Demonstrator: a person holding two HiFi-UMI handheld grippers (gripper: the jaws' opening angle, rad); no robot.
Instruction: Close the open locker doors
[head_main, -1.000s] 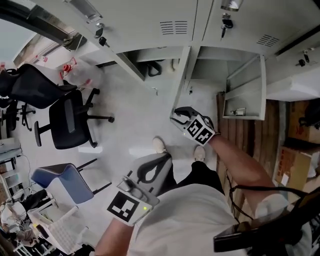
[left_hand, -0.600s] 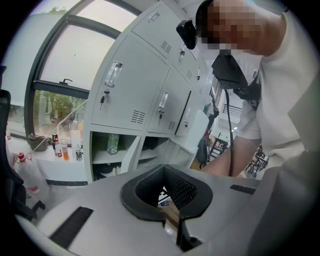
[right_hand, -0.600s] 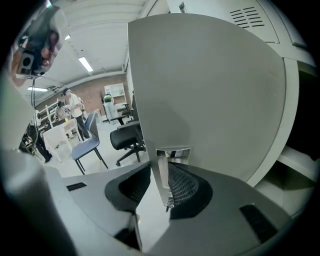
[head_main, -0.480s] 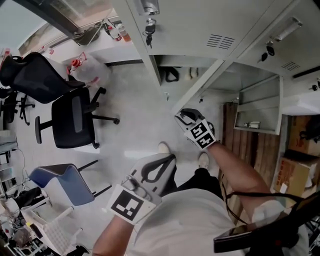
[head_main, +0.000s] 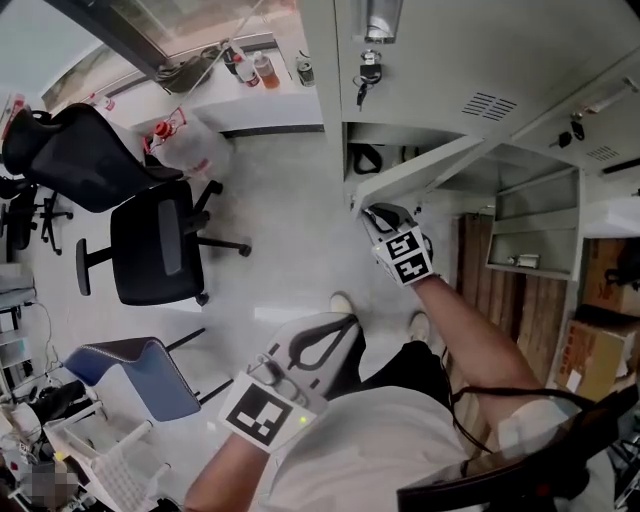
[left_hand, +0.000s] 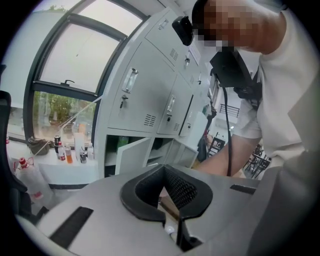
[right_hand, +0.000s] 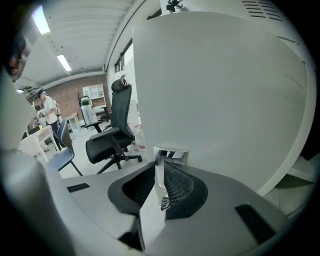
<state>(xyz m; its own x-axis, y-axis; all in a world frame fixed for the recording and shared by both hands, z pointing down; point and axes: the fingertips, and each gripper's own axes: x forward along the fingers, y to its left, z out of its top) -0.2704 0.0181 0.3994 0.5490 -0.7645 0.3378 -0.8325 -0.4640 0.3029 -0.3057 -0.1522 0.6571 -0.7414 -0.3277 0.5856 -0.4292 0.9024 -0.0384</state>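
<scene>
A bank of pale grey lockers (head_main: 450, 60) runs along the top of the head view. One lower locker door (head_main: 425, 168) stands ajar, swung out toward me. My right gripper (head_main: 374, 211) is at its free edge. In the right gripper view the door panel (right_hand: 215, 85) fills the frame, and its thin edge with the chrome latch (right_hand: 170, 152) runs between the jaws of the right gripper (right_hand: 160, 169). The jaws have just been closing, and the pads now press on that edge. My left gripper (head_main: 346, 322) hangs shut and empty in front of my body, away from the lockers. It is also seen in its own view (left_hand: 163, 170).
Another lower compartment (head_main: 535, 225) stands open to the right, and the left gripper view shows an open door (left_hand: 131, 155). Black office chairs (head_main: 160, 245) and a blue chair (head_main: 130, 370) stand on the floor at left. Bottles (head_main: 262, 68) line a sill. Cardboard boxes (head_main: 590, 350) sit at right.
The view has slid left along the lockers. My right gripper has reached the door's free edge, and the door now lies more across its opening. The left gripper stayed near my body.
</scene>
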